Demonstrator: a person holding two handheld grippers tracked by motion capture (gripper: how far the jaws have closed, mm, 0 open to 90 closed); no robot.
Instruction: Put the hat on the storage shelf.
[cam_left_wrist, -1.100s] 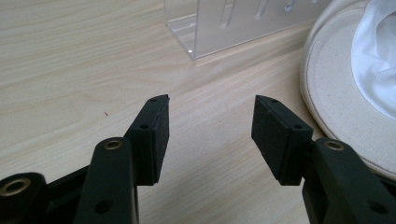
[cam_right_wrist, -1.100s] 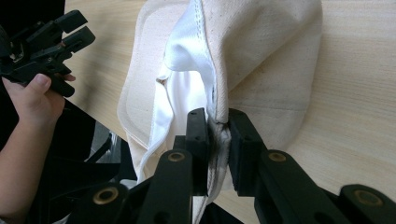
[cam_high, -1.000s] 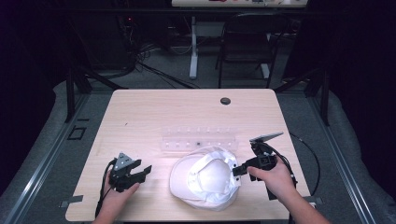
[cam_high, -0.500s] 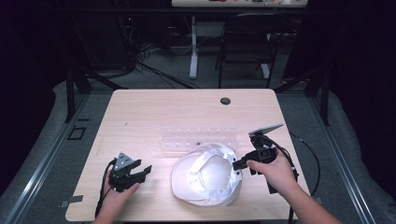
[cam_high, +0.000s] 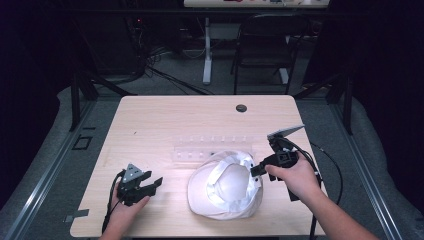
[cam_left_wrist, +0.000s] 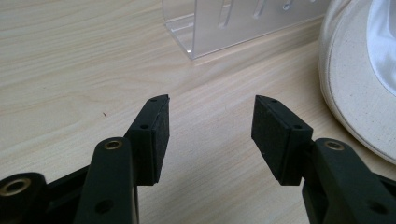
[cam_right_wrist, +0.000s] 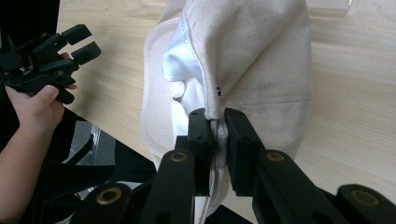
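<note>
My right claw (cam_right_wrist: 216, 140) is clamped on the edge of the cap (cam_right_wrist: 252, 60), the cloth pinched flat between both pads, so this side is lifted off the table (cam_high: 165, 120) while the rest of it lies ahead of my jaws and sags down to the wood. From above, the cap (cam_high: 226, 186) lies directly to the left of this claw (cam_high: 257, 170), between my two hands, its brim toward the near table edge and its crown side toward the clear rack (cam_high: 200, 150) beyond it. My right hand (cam_high: 295, 177) holds the claw about level, jaws pointing left into the cap's rim. My left claw (cam_left_wrist: 210, 126) stands wide with nothing between its pads, low over the table; the cap (cam_left_wrist: 355, 93) is off to its right and well apart, the rack (cam_left_wrist: 224, 23) ahead of it. The right hand is clearly the nearer one; I judge that any lift or turn of the cap hangs on this one pinch.
</note>
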